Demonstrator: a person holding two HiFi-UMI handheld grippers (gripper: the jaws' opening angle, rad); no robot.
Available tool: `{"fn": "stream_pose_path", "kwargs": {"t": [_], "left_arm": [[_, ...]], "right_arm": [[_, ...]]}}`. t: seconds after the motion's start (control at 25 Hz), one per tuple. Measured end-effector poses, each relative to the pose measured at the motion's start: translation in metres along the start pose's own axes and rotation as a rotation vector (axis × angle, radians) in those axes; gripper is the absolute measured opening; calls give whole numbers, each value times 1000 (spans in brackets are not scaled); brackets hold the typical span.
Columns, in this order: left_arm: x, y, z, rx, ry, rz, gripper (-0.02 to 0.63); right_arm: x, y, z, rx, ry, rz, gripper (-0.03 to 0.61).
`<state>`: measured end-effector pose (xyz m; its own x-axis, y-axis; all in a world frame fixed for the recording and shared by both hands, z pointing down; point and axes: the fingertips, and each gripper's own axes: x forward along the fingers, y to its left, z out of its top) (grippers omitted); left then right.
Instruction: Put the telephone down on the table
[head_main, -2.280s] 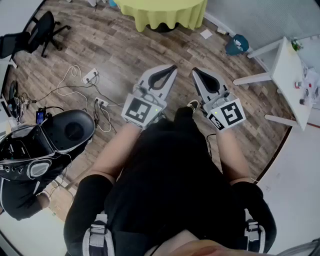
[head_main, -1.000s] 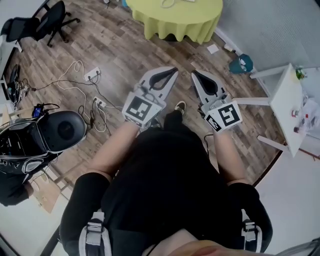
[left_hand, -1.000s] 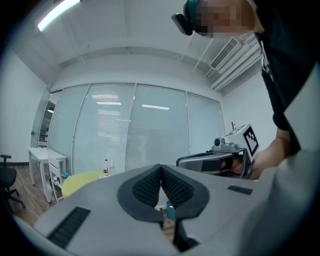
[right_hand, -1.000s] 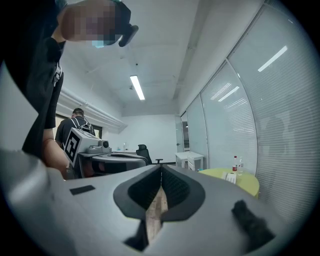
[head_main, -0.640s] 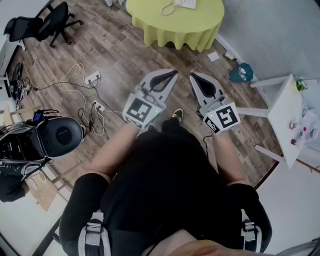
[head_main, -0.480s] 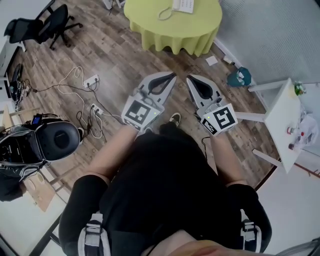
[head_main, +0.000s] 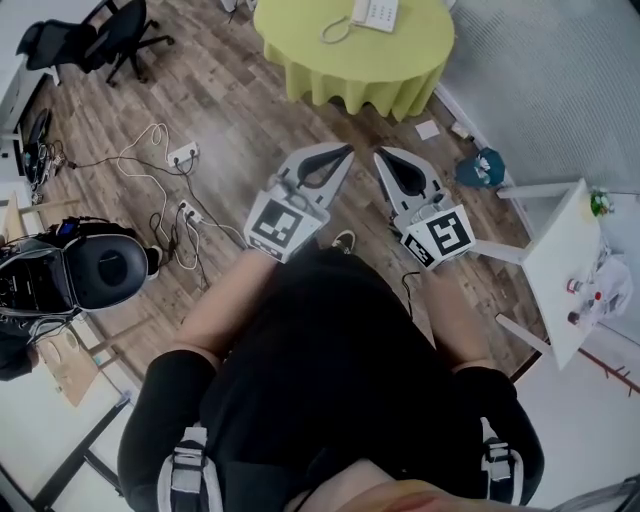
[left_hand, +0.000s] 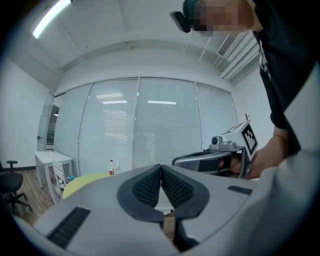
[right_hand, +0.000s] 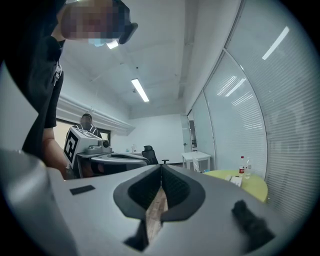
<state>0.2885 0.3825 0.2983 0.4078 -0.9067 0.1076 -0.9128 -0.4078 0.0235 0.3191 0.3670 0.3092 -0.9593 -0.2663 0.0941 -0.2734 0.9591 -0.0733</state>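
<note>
A white desk telephone (head_main: 374, 13) with a curled cord lies on the round table under a yellow-green cloth (head_main: 352, 50) at the top of the head view, well ahead of both grippers. My left gripper (head_main: 345, 152) is held out level over the wooden floor, its jaws shut with nothing between them. My right gripper (head_main: 381, 156) is beside it, likewise shut and empty. In the right gripper view the table (right_hand: 245, 184) shows at the right with the telephone (right_hand: 234, 178) on it. The left gripper view shows the table's edge (left_hand: 82, 181) at the left.
A white side table (head_main: 560, 258) with small bottles stands at the right. Power strips and cables (head_main: 180, 160) trail over the floor at the left, near a black round device (head_main: 105, 268) and office chairs (head_main: 110, 25). A teal object (head_main: 482, 167) lies by the grey wall.
The round table and telephone have come further into view at the top of the head view as I moved toward them. Both grippers stay shut, side by side.
</note>
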Motion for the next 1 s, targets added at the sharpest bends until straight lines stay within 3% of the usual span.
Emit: {"fn": "stream_pose_path", "kwargs": {"t": [0.4,1.0], "left_arm": [[34,46,-3,-11,-11,-4,12],[85,165,-3,-34,5,-90,12]], "right_arm": [[38,-42,-5,10,19,-18,17],[148,-106,2,14,51,-91,17]]}}
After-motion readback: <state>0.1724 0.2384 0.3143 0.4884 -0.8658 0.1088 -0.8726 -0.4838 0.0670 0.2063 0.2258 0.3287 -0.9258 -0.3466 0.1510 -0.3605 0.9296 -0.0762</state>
